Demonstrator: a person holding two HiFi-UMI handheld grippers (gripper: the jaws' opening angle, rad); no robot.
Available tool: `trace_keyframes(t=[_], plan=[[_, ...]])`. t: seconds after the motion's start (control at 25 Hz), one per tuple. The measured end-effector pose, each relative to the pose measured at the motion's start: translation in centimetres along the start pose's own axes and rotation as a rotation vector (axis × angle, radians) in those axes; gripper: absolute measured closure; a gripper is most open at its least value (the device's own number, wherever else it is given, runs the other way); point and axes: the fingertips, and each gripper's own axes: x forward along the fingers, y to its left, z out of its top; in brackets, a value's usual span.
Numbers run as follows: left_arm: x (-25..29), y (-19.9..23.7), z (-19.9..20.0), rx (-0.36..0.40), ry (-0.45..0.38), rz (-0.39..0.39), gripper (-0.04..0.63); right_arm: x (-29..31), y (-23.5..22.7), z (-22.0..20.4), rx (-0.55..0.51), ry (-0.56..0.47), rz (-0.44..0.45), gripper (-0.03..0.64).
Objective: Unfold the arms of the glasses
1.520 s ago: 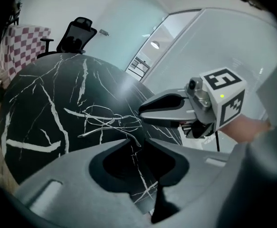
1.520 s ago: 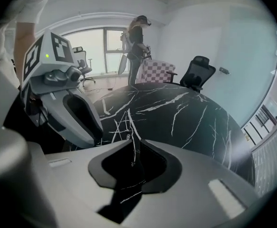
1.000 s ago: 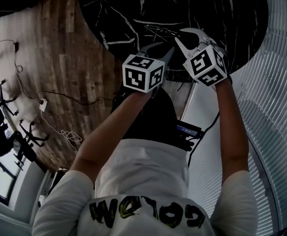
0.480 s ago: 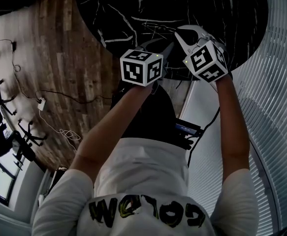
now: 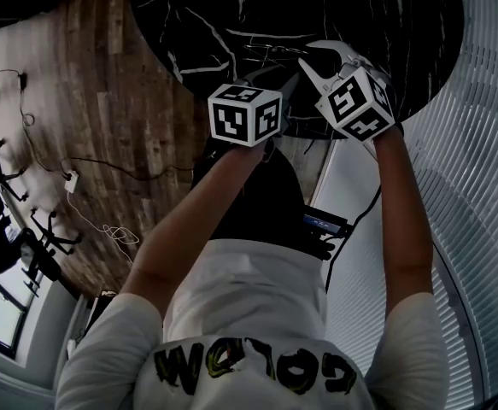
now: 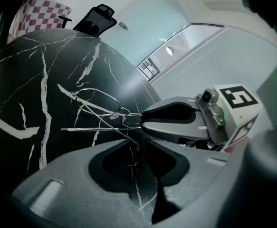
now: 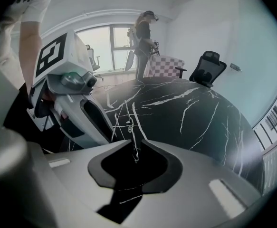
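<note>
My left gripper and right gripper, jaws barely parted, each straddle a thin wire of the glasses lying on the black table; closing askew, I could bend it.

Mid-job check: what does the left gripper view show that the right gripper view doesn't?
Only the left gripper view: the right gripper, side-on, tips near the thin wire-framed glasses. Only the right gripper view: the left gripper and a person standing in the background. Both: those glasses on the black white-veined marble table, the black office chair, the red-and-white checkered panel, and a glasses arm between that view's own parted jaws.
</note>
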Motion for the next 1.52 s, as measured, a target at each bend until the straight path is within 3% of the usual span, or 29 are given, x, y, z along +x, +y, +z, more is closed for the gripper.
trace_keyframes(t=[0.24,0.76,1.52], plan=[[0.0,0.1,0.1,-0.017,-0.003,0.002,0.516,0.0,0.0,0.1,-0.002,0.0,0.007,0.614],[-0.1,0.2,-0.1,-0.028,0.003,0.006,0.558,0.0,0.3,0.0,-0.015,-0.004,0.007,0.615],[-2.4,1.3,-1.8,-0.013,0.077,0.011,0.574,0.2,0.0,-0.1,-0.042,-0.013,0.002,0.615]])
